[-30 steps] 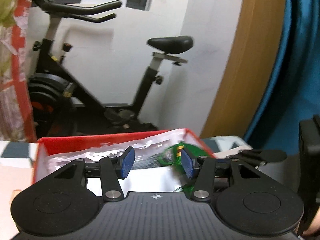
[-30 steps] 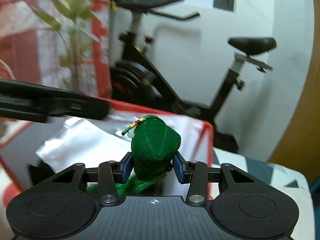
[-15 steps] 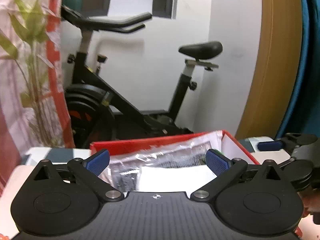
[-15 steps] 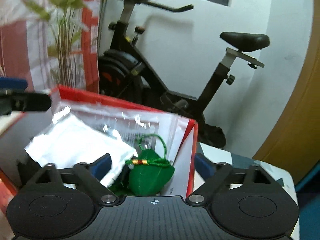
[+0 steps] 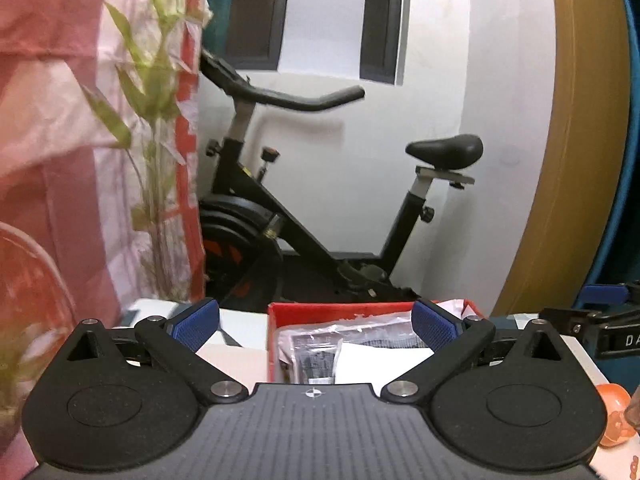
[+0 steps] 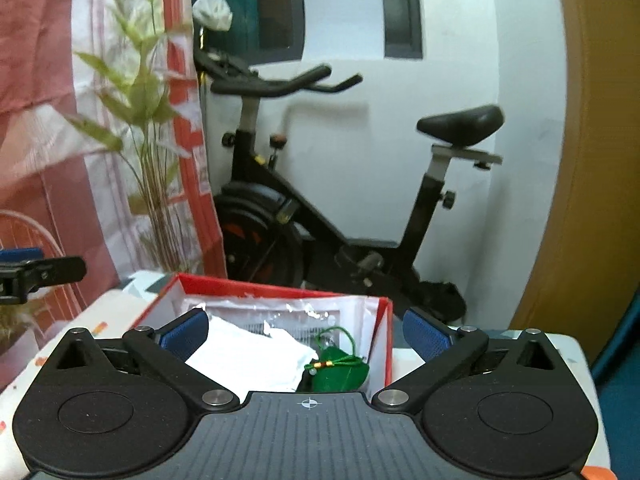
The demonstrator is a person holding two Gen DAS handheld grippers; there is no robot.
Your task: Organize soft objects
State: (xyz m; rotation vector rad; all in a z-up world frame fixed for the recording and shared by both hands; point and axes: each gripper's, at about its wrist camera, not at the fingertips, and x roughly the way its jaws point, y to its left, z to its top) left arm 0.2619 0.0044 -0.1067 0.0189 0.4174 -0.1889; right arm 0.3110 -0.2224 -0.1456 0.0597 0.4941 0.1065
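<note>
Where a second ago the right gripper squeezed the green pouch, its jaws are now opening, nearly full wide, and the pouch lies loose in the red box. Left gripper, half closed before, gapes empty too, lifted clear above the box.

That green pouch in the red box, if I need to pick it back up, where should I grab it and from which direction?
Grip the green pouch across its plump body, coming from above. It lies low in the red box, close to the right wall, so a sideways approach looks blocked. Its cord loops upward but is probably too thin to hold.
</note>
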